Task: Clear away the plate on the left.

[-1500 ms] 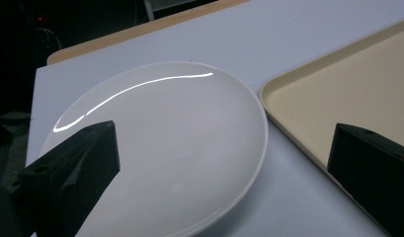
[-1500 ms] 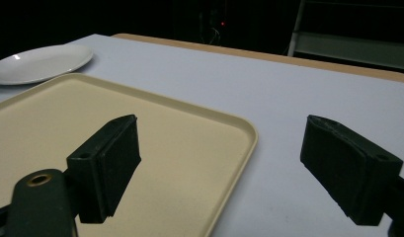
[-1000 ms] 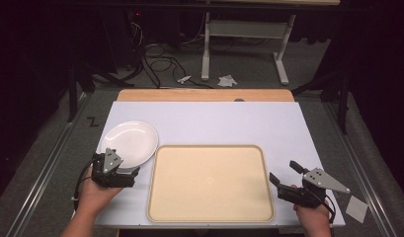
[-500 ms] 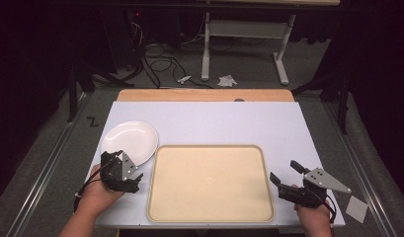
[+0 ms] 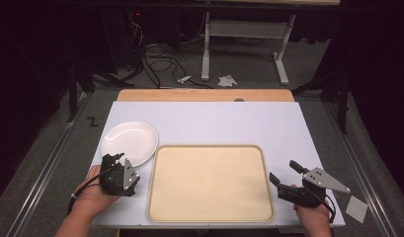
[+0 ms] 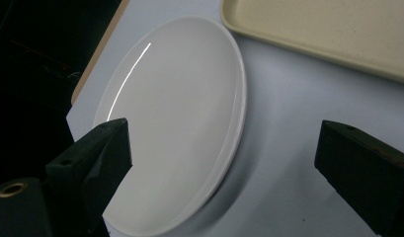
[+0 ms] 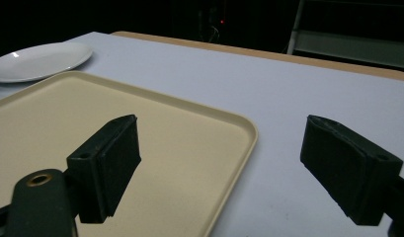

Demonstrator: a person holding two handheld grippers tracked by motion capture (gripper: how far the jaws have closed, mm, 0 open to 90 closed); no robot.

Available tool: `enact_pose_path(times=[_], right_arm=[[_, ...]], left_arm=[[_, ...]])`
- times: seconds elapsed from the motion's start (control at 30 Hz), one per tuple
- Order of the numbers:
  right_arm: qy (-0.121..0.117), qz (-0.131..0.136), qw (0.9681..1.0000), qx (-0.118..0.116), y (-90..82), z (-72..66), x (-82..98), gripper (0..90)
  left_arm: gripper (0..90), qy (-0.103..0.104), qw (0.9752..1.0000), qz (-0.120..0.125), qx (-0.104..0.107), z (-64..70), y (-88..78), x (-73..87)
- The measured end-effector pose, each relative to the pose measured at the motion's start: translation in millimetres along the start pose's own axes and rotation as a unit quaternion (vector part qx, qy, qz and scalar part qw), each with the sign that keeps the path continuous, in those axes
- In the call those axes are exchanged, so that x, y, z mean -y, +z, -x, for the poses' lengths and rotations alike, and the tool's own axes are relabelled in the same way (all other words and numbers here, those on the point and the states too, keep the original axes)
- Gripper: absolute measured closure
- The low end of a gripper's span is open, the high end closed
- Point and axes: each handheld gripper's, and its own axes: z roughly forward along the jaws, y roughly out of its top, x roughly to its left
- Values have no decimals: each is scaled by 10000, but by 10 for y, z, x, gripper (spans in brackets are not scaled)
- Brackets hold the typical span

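A white plate point(image 5: 129, 141) lies at the table's left, beside a beige tray point(image 5: 209, 182). My left gripper point(image 5: 117, 159) is rolled on its side at the plate's near rim. In the left gripper view one jaw hangs over the plate point(image 6: 175, 108) and the other over bare table. The left gripper point(image 6: 224, 163) is open; its jaws have just been closing a little, and the rim lies between them unpressed. My right gripper point(image 5: 285, 173) rests open at the tray's right edge. In the right gripper view the gripper point(image 7: 219, 173) straddles the tray's corner point(image 7: 239, 126) without touching it.
The white table top point(image 5: 224, 123) has a wooden strip point(image 5: 204, 95) along its far edge. Cables and a metal stand point(image 5: 244, 44) are on the dark floor beyond. A paper scrap point(image 5: 357, 208) lies off the table's right corner.
My left gripper has rolled onto its side and shifted slightly right at the plate's near rim. The right gripper, plate and tray have stayed put.
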Motion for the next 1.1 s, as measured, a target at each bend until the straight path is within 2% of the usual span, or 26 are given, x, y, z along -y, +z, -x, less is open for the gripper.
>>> enact_pose_path(times=[0.1,0.13,0.23,0.27,0.37,0.47,0.5,0.57,0.73,0.83,0.9,1.1], right_arm=[[-18,14,10000,5,-8,-3,-1,162],[-9,19,10000,6,-9,-3,-2,162],[-4,16,10000,4,-7,-3,-1,162],[-17,8,10000,0,-5,-3,0,162],[-24,9,10000,-12,-3,-1,-1,162],[-29,15,10000,-7,-4,3,-2,162],[-6,15,10000,-7,-10,0,-2,162],[-14,16,10000,-4,-15,0,-5,162],[-43,20,10000,-17,-12,-1,-8,162],[-38,11,10000,-12,-6,-5,-9,162],[-53,15,10000,-22,0,-7,-9,162],[-58,-1,10000,-12,22,-10,-16,162]], left_arm=[[137,138,9999,-44,-56,-2,21,36],[159,241,9997,-67,-20,17,35,58],[170,280,9996,-94,2,35,48,66],[178,544,9981,-292,69,12,35,63],[207,648,9973,-350,-1,13,48,69],[222,632,9972,-397,20,16,50,70],[264,551,9981,-251,61,43,64,87],[274,504,9985,-225,43,59,73,96],[296,530,9984,-215,25,56,85,104],[309,606,9977,-314,-22,42,87,114],[311,779,9960,-445,-60,6,76,106],[352,937,9944,-472,-106,-21,117,142]])
